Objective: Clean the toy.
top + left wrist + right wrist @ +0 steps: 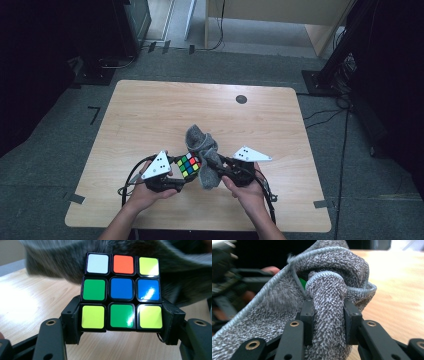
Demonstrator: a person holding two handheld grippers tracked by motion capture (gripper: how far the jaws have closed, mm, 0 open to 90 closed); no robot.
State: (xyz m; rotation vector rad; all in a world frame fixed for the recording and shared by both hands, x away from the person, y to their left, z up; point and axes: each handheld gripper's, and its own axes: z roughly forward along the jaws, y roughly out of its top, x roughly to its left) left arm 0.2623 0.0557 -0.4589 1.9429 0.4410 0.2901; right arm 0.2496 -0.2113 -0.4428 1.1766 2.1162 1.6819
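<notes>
Cube (122, 291) clamped in left gripper (122, 322) above the table (150, 115). Right gripper (329, 322) pinches a cloth (329, 315) fold (grey knit), cloth apparently touching the cube's far side.

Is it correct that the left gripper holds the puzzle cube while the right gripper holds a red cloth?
Not quite. The cloth is grey, not red, as the right gripper view shows. The rest holds: the left gripper holds the puzzle cube and the right gripper holds the cloth.
</notes>
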